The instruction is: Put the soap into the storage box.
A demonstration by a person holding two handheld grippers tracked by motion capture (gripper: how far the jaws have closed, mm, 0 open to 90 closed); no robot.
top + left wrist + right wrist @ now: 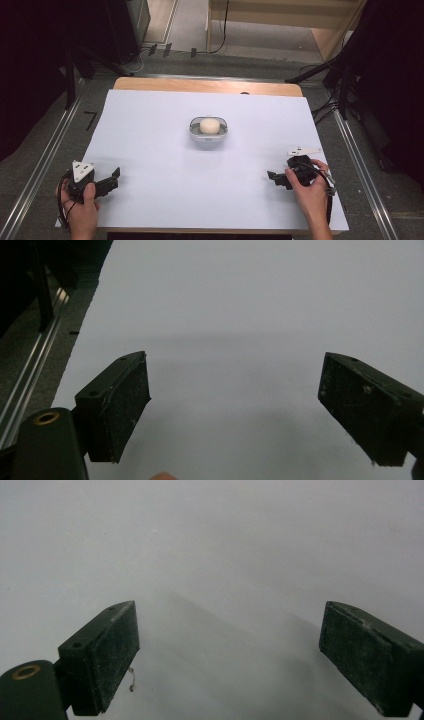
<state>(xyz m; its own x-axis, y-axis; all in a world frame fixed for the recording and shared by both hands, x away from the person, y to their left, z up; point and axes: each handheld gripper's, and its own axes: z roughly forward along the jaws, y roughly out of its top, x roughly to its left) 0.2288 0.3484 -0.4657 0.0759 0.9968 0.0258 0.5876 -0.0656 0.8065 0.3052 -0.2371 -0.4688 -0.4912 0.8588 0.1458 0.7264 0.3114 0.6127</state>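
Table [150,150], white sheet over a wood top, takes up most of the high view; a strip of bare wood shows along the far edge at 12 o'clock. Floor rails run down both sides, dark stands and cables beyond them.

Your left gripper [111,180] sits at about 8 o'clock on the sheet, near the front edge, hand wrapped round the body. In the left gripper view its jaws stand wide apart, released, bare sheet between them. Your right gripper [274,178] sits at about 4 o'clock, likewise low and near the front edge. In the right gripper view [227,650] its jaws are spread just as wide, nothing held.

The small grey dish [195,131] rests a little past centre, toward 12 o'clock, well apart from both grippers. In it lies a pale rounded lump [209,125], dough-like or a bun; too small to say which.

Risks from here, as a judgement:
- The dish looks light and shallow. Nudge its rim with one jaw on approach and it will likely skate on the smooth sheet.
- The lump looks soft. Clench hard and you may dent or tear it.
- Both hands closing on one small target could clash jaws or cables.
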